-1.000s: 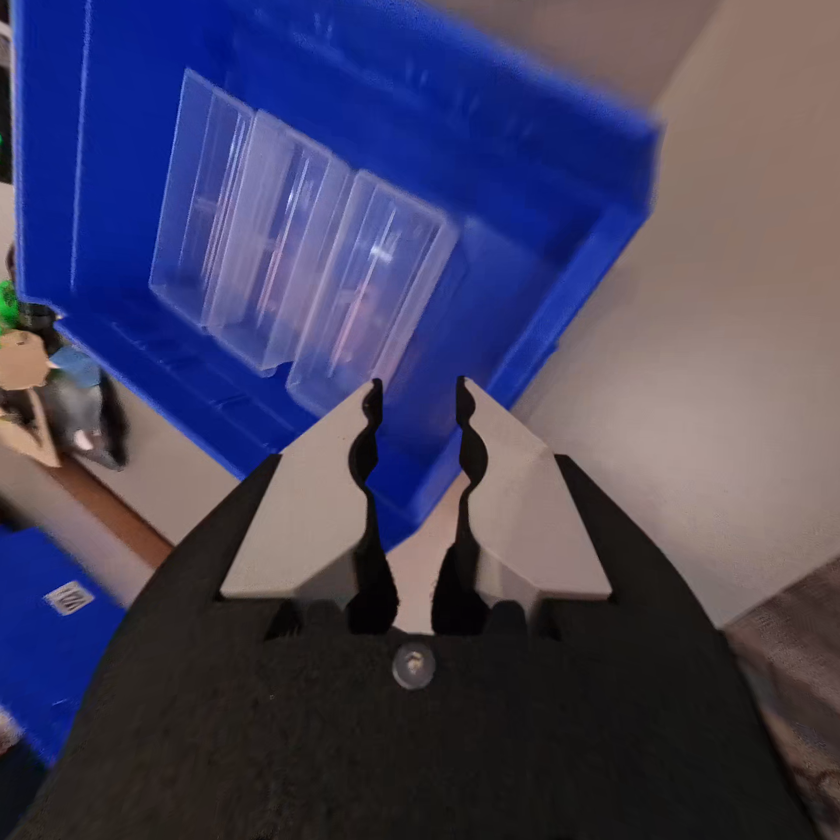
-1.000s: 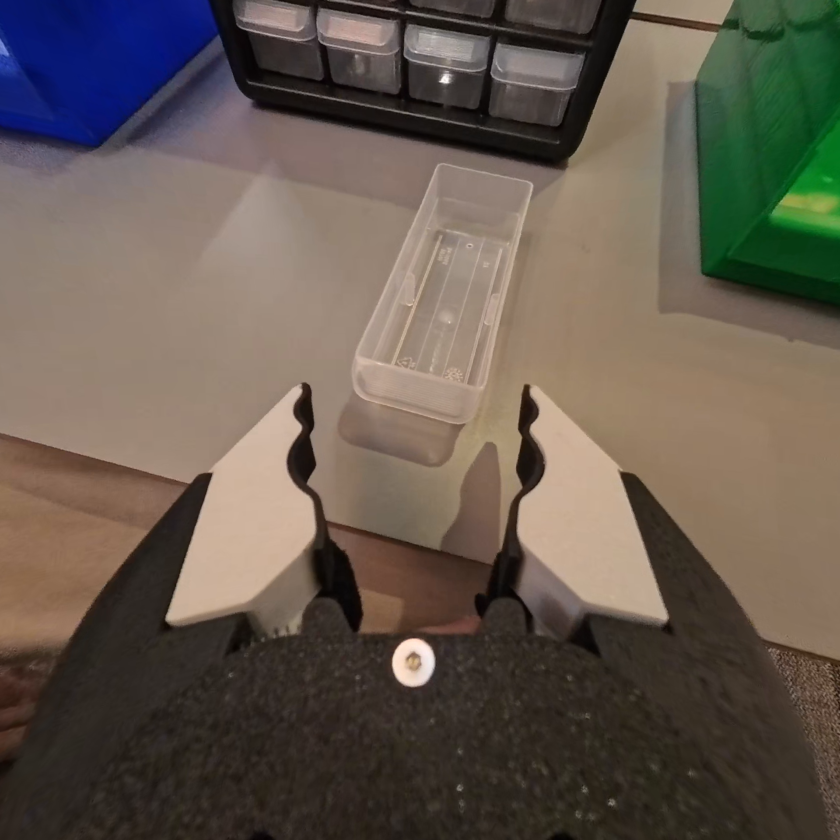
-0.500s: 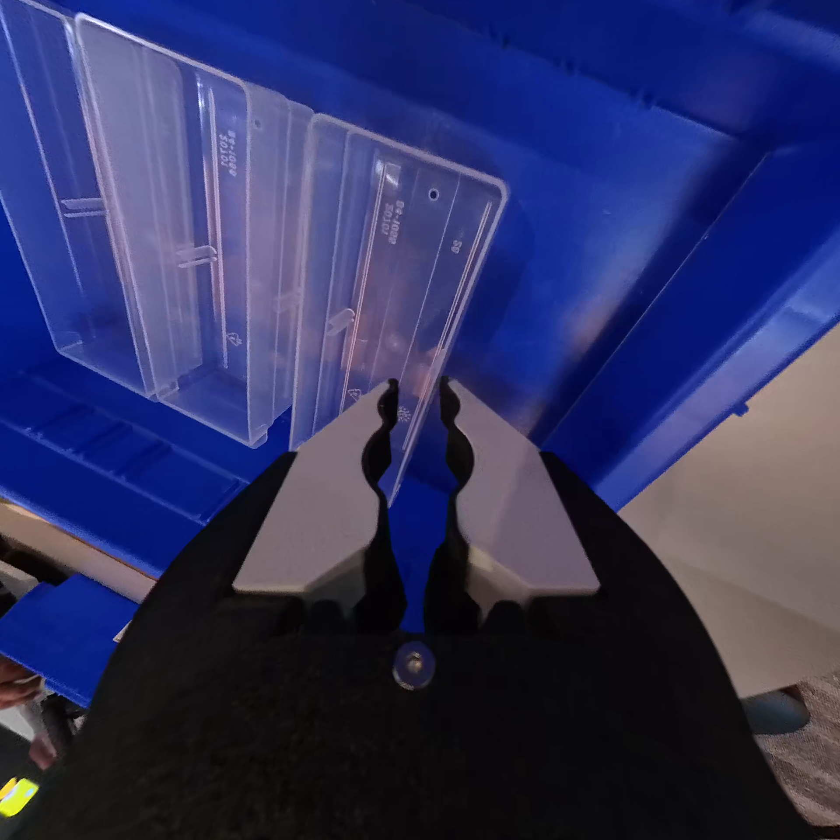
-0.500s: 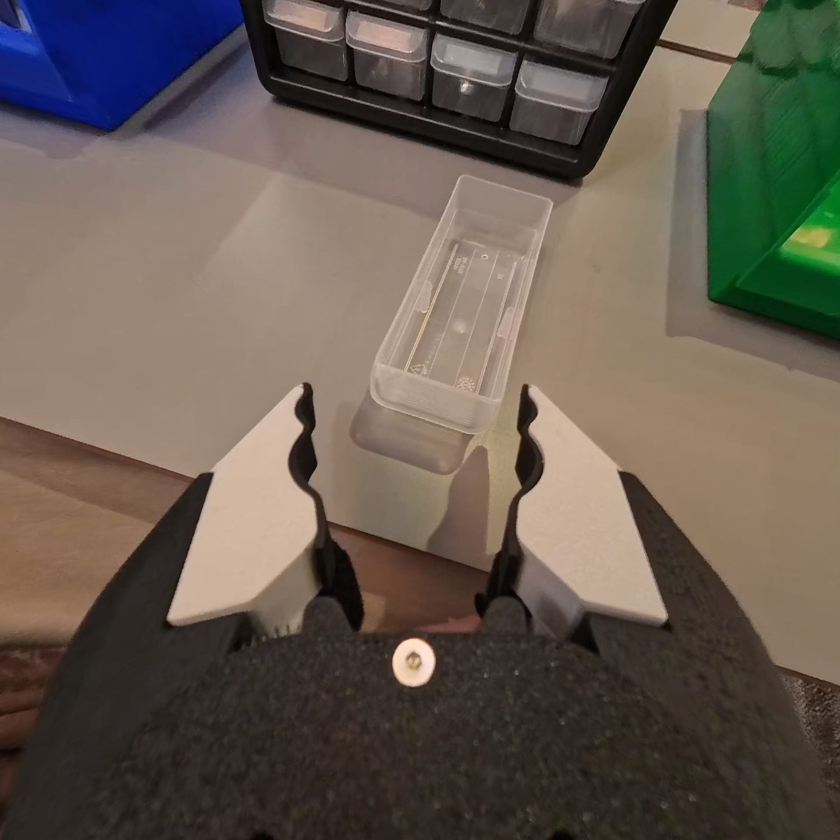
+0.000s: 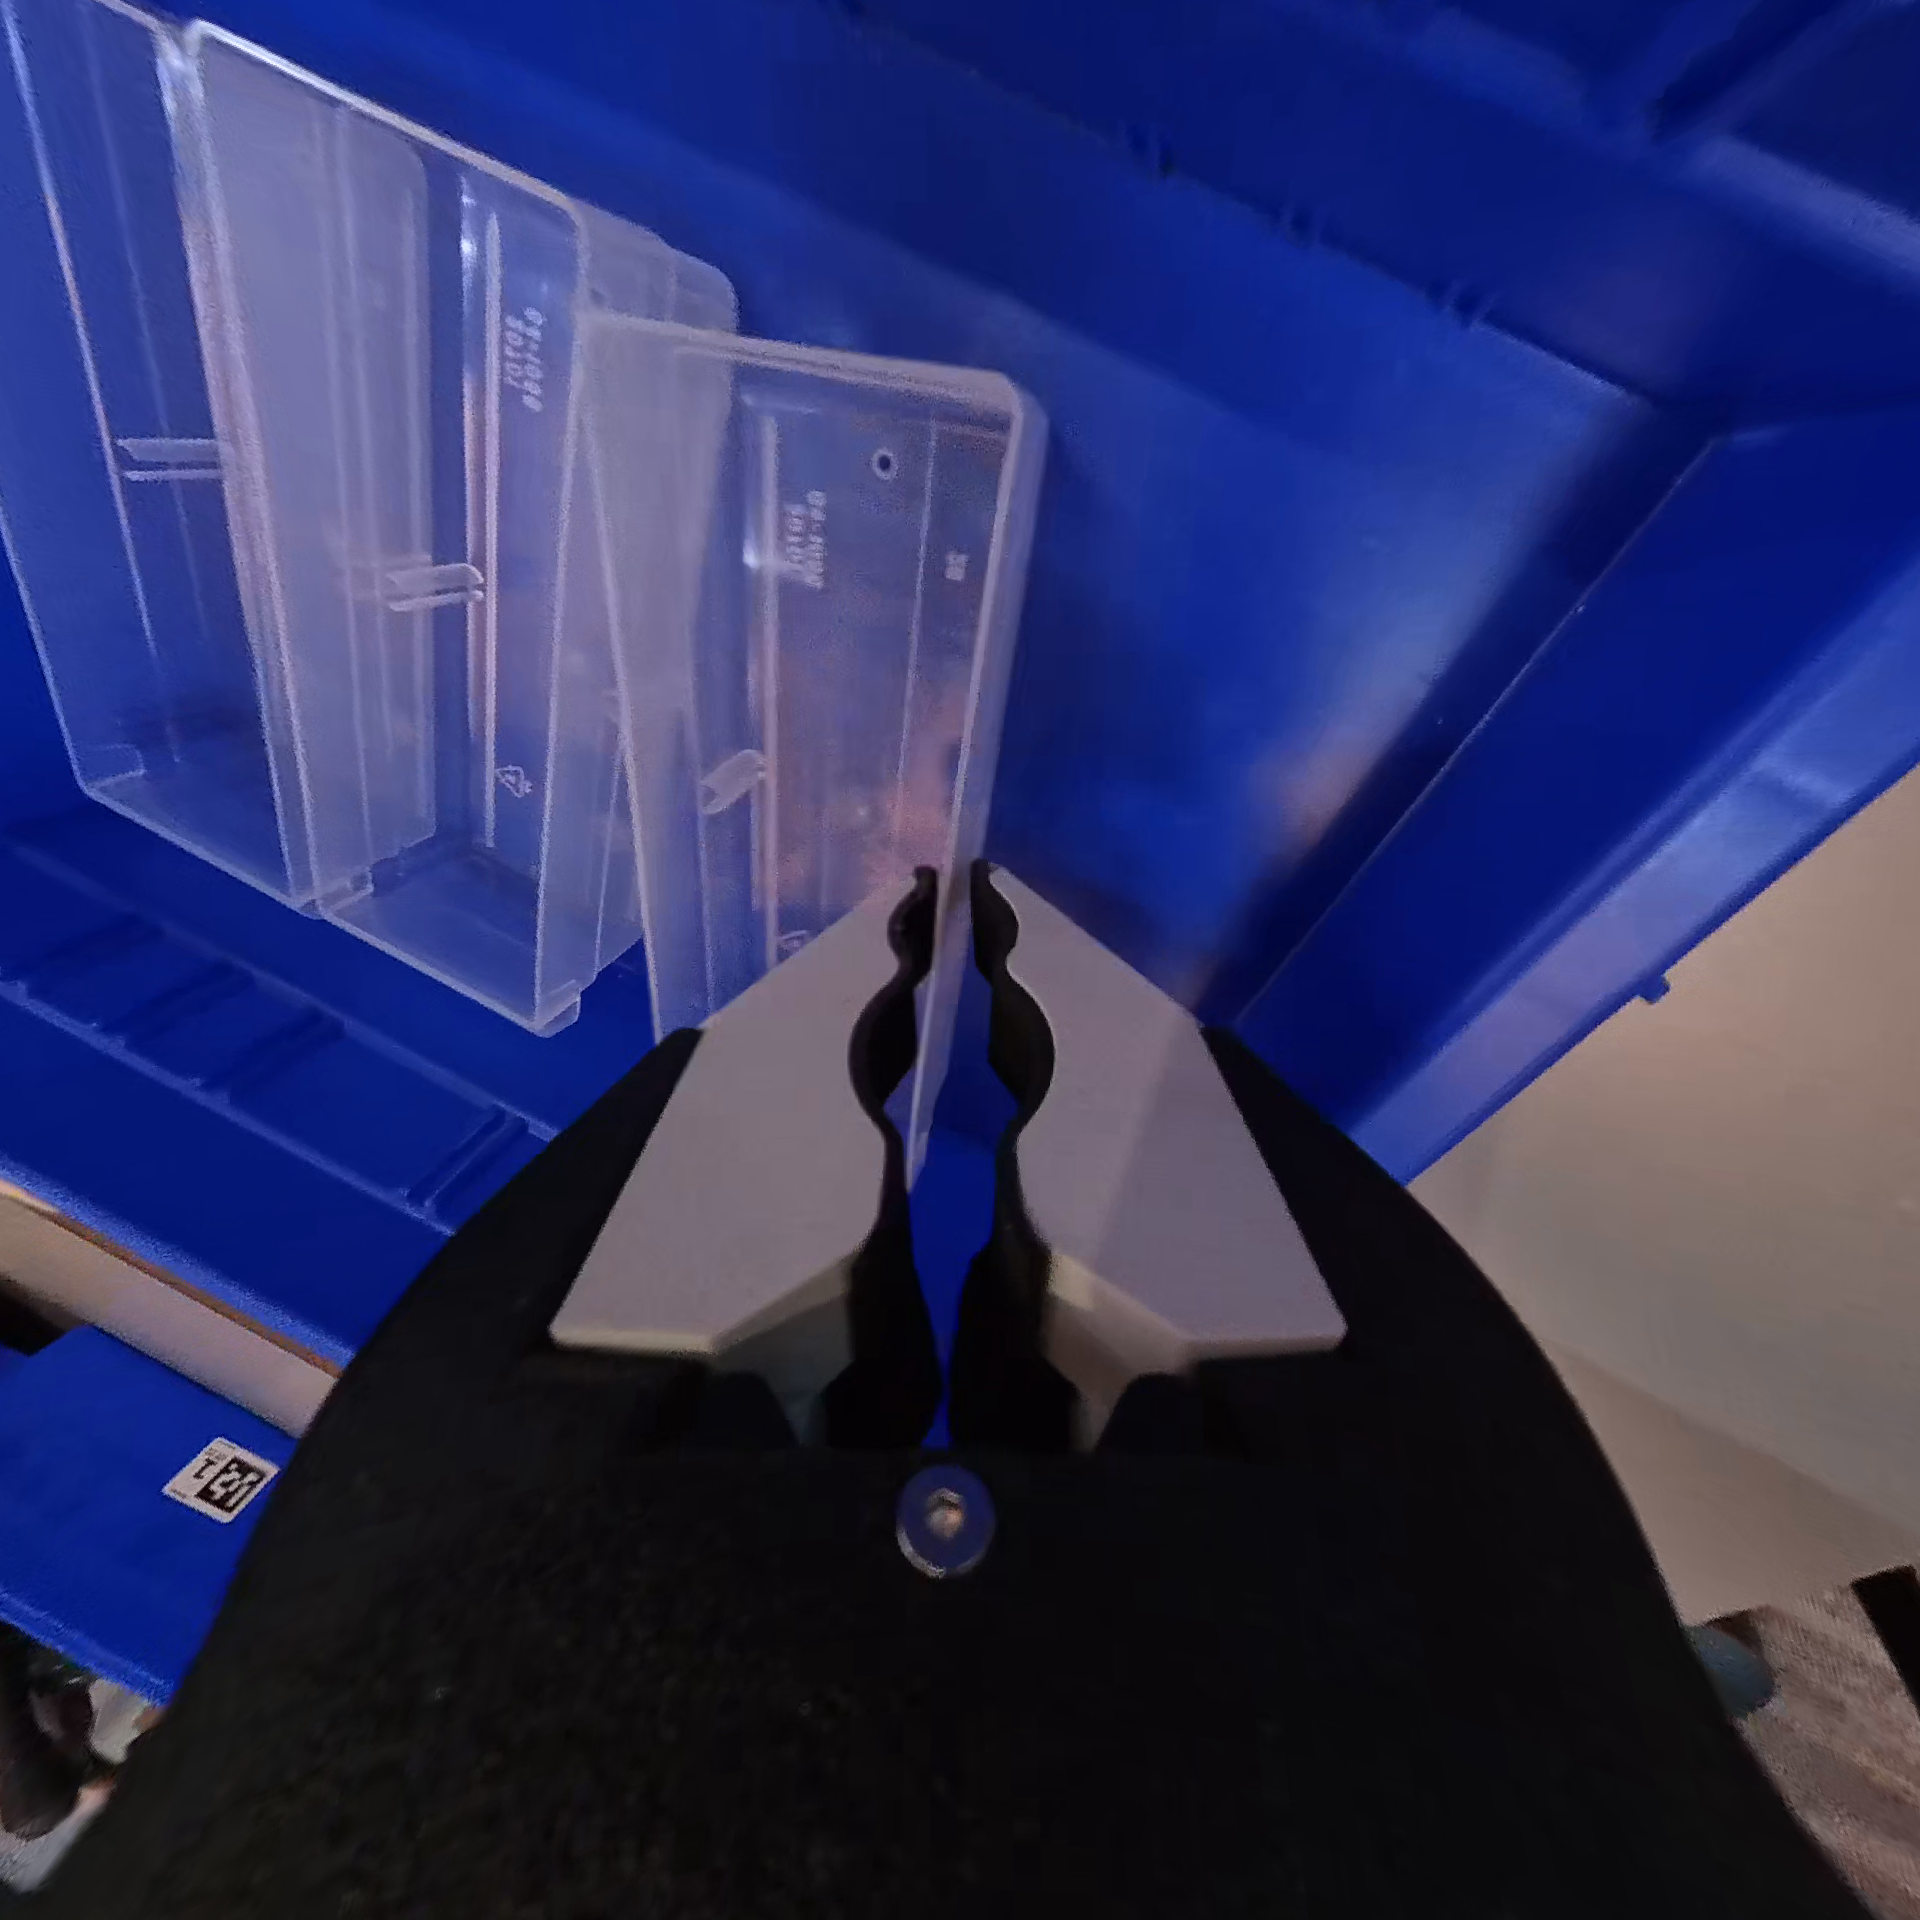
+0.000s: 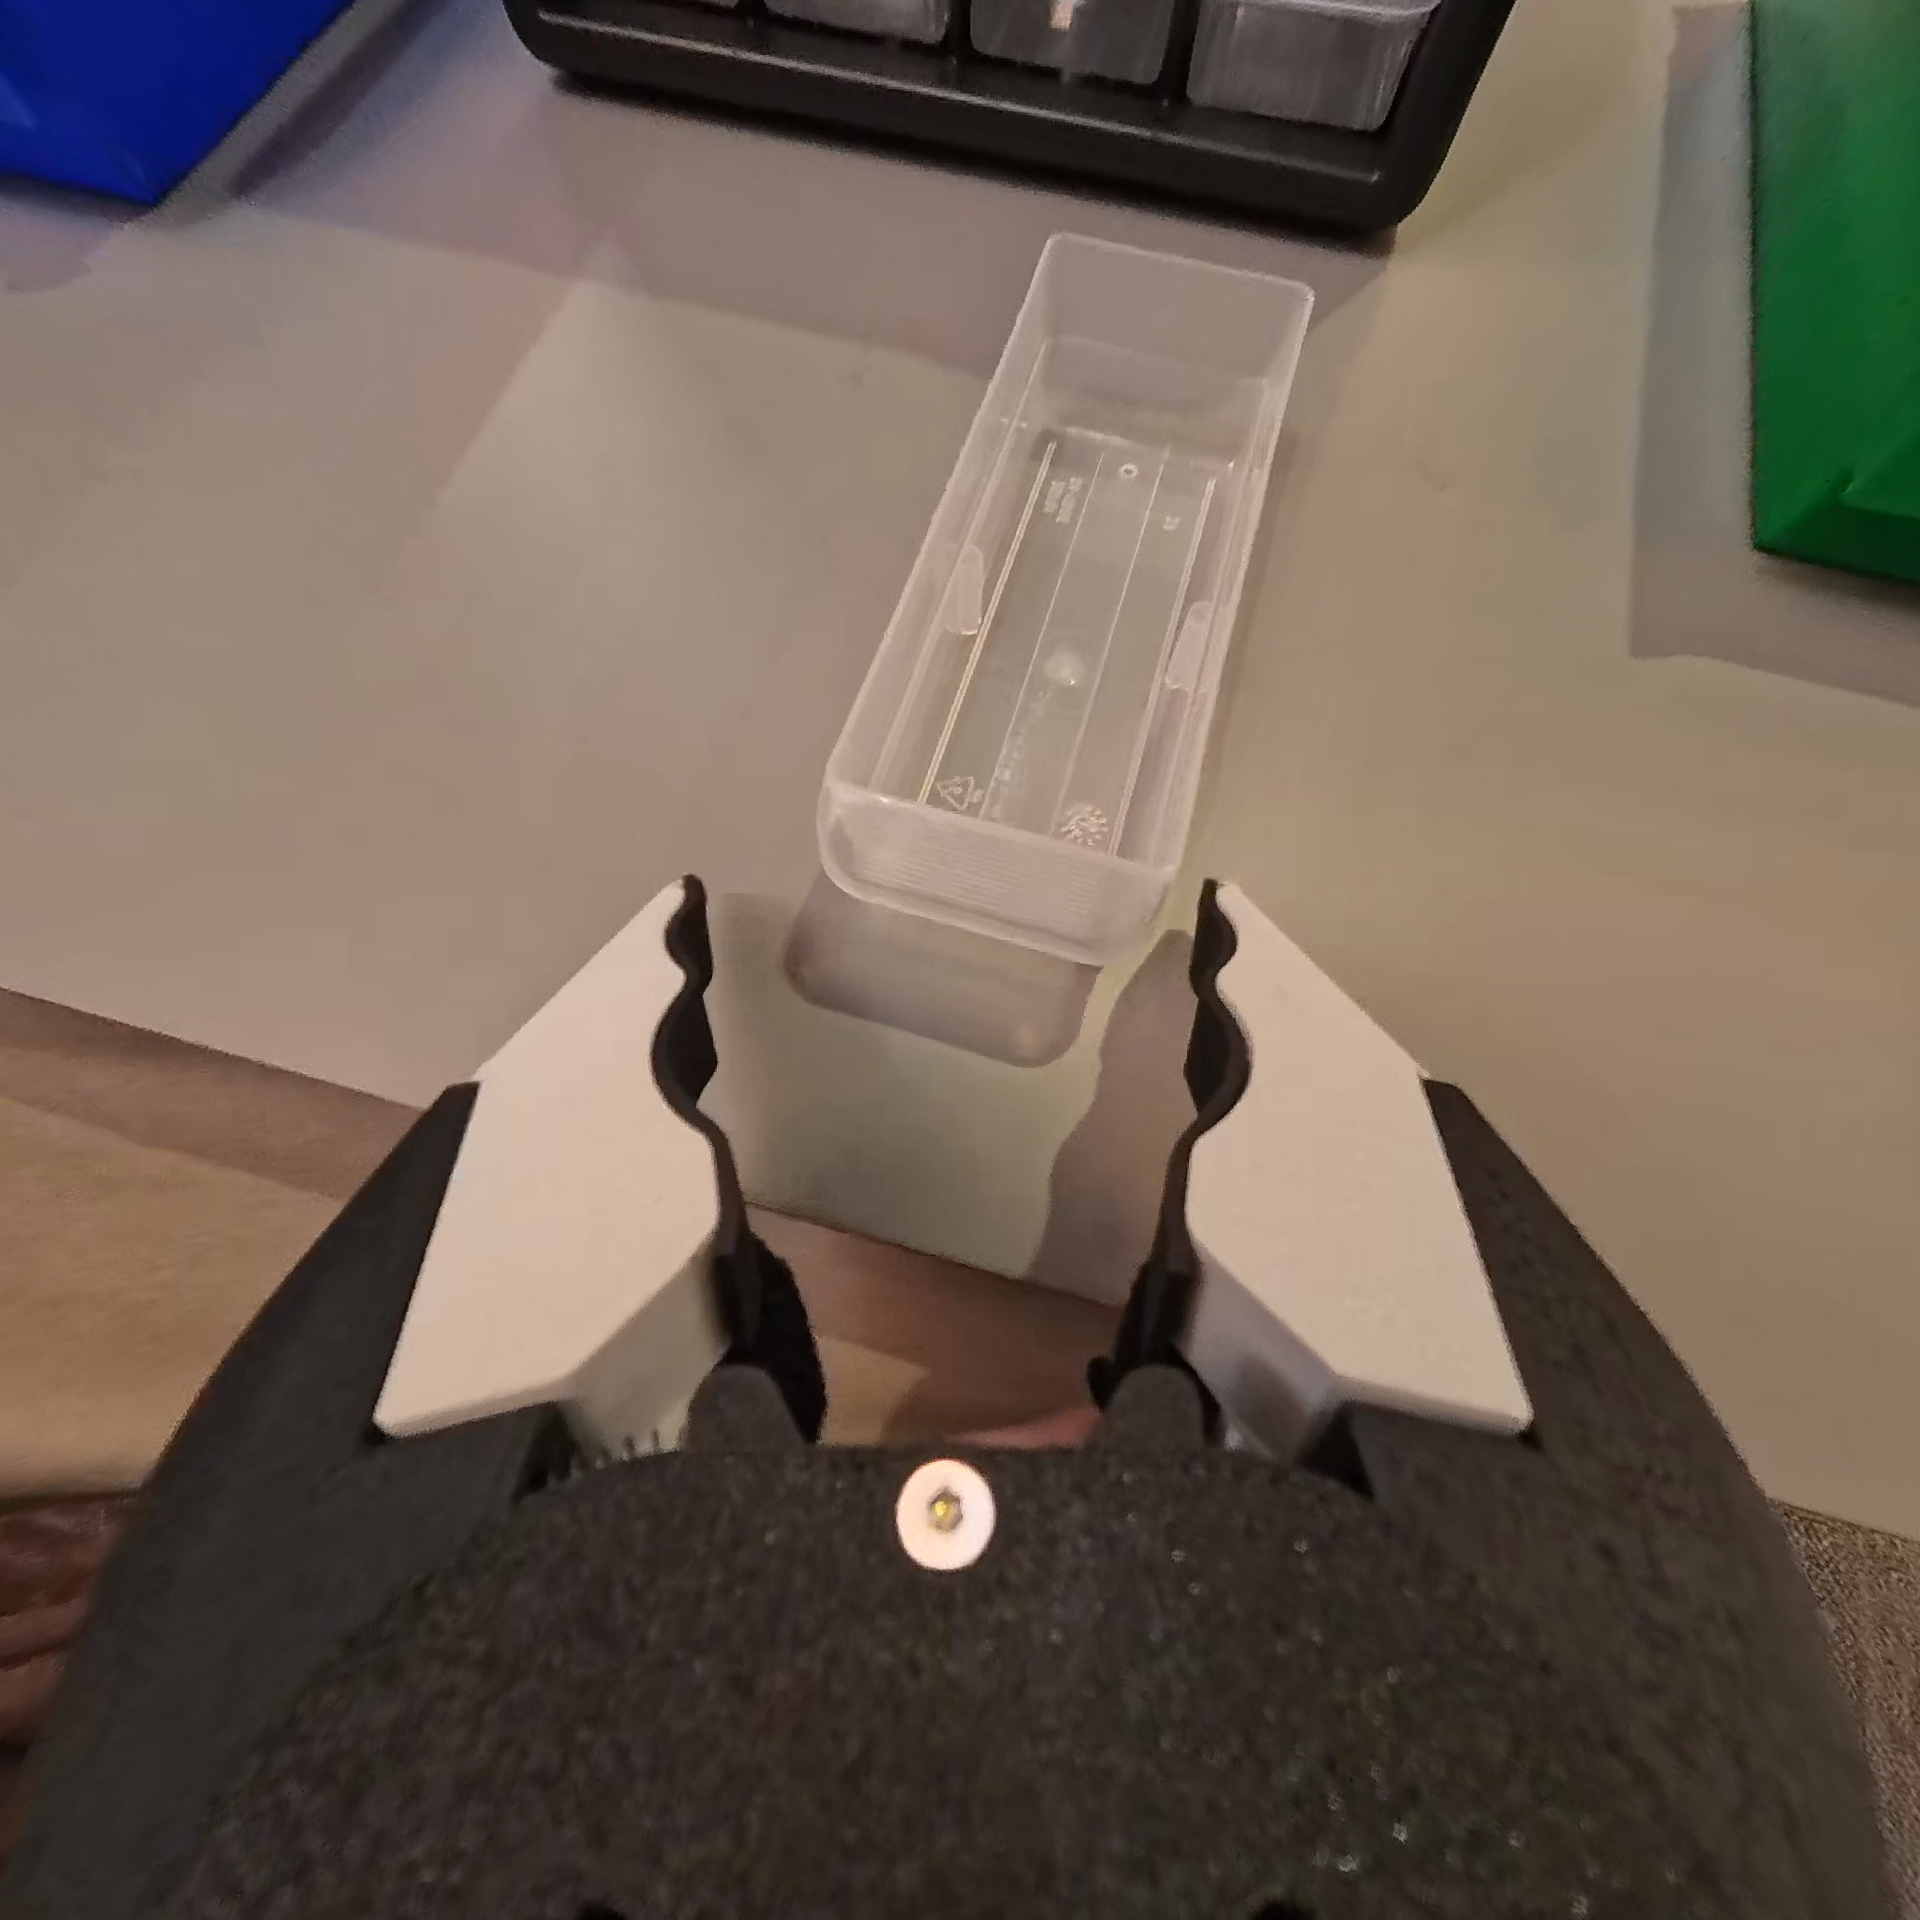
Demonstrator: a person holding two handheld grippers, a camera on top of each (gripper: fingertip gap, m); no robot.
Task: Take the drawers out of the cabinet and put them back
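Observation:
In the left wrist view, three clear plastic drawers lie in a blue bin (image 5: pixel 1351 520). My left gripper (image 5: pixel 948 883) is shut on the right side wall of the nearest clear drawer (image 5: pixel 831 644), which is tilted up off the others (image 5: pixel 312 582). In the right wrist view, my right gripper (image 6: pixel 948 914) is open and empty, just in front of the near end of another clear drawer (image 6: pixel 1060 665) that lies on the grey mat. The black cabinet (image 6: pixel 997 114) with several clear drawers in it stands behind that drawer.
A green bin (image 6: pixel 1839 291) stands at the right of the mat, and the corner of the blue bin (image 6: pixel 135 94) shows at the far left. The grey mat (image 6: pixel 364 582) ends at a wooden table edge (image 6: pixel 208 1081) near my right gripper.
My left gripper moved down into the blue bin, closed on the nearest drawer's side wall and tilted it up. My right gripper moved forward toward the drawer on the mat, still open.

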